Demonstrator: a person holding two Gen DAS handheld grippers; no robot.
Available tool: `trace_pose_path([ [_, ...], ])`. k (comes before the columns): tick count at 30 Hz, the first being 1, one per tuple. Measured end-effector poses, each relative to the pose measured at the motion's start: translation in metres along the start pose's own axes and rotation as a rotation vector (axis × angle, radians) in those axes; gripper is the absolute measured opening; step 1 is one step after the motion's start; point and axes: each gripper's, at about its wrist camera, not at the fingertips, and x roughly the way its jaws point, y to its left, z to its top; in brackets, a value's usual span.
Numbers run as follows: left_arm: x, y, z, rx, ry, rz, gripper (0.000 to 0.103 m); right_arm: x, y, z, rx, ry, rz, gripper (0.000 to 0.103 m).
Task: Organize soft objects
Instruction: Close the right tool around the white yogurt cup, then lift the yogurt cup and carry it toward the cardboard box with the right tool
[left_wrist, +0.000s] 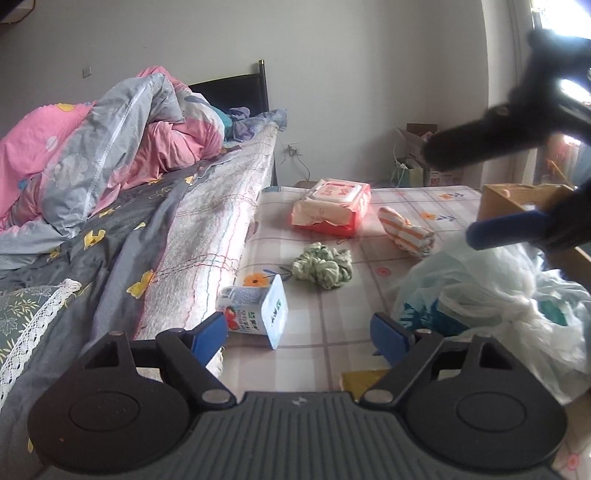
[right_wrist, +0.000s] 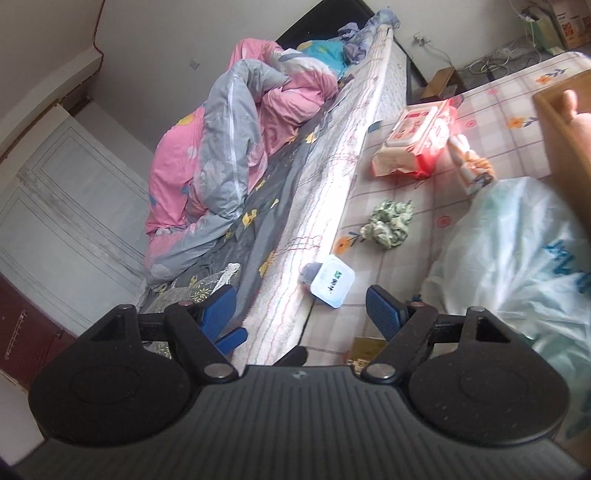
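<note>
striped cloth roll (left_wrist: 406, 230) lying flat, long axis diagonal, near wipes pack (left_wrist: 332, 206)

Left wrist: low over the checked table (left_wrist: 332, 314), looking forward along it toward the far wall, bed (left_wrist: 129, 229) on its left.
Right wrist: higher, tilted, looking steeply down.
Shared: green scrunchie (left_wrist: 322, 266) (right_wrist: 391, 222), wipes pack (left_wrist: 332, 206) (right_wrist: 417, 142), carton (left_wrist: 258, 314) (right_wrist: 327, 282), plastic bag (left_wrist: 491, 295) (right_wrist: 517, 251).

The table (left_wrist: 325, 332) stands right of the bed (left_wrist: 207, 221). On it, a carton (left_wrist: 258, 314) lies nearest, scrunchie (left_wrist: 323, 266) behind, wipes pack (left_wrist: 332, 206) farthest, rolled cloth (left_wrist: 406, 230) and bag (left_wrist: 491, 295) rightward.
</note>
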Motion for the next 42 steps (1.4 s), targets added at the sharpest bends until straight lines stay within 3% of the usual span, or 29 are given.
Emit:
trace_pose_path([
  [6,0.05,0.006,0.0,0.001,0.062,0.025,0.058,0.101,-0.011,0.029,0.02,0.054,-0.004,0.064],
  [12,0.085,0.016,-0.004,-0.015,0.144,0.041,0.039,0.185,-0.041,0.035,0.083,0.098,-0.053,0.052],
  [16,0.098,0.019,-0.007,-0.027,0.165,0.04,0.036,0.217,-0.061,0.035,0.146,0.116,-0.057,0.051],
  [19,0.105,0.02,-0.009,-0.035,0.179,0.035,0.027,0.235,-0.071,0.034,0.164,0.133,-0.033,0.051],
  [21,0.107,0.02,-0.01,-0.048,0.178,0.035,0.013,0.244,-0.077,0.033,0.182,0.156,-0.009,0.052],
  [24,0.106,0.023,-0.01,-0.08,0.18,0.011,0.003,0.25,-0.078,0.029,0.175,0.175,-0.003,0.052],
  [31,0.087,0.025,0.005,-0.104,0.132,-0.07,0.001,0.228,-0.07,0.02,0.184,0.224,0.076,0.052],
  [38,0.09,0.022,0.005,-0.103,0.149,-0.075,0.001,0.229,-0.078,0.038,0.226,0.114,-0.011,0.052],
  [42,0.091,0.023,0.004,-0.113,0.157,-0.068,0.007,0.254,-0.09,0.04,0.277,0.13,-0.003,0.052],
])
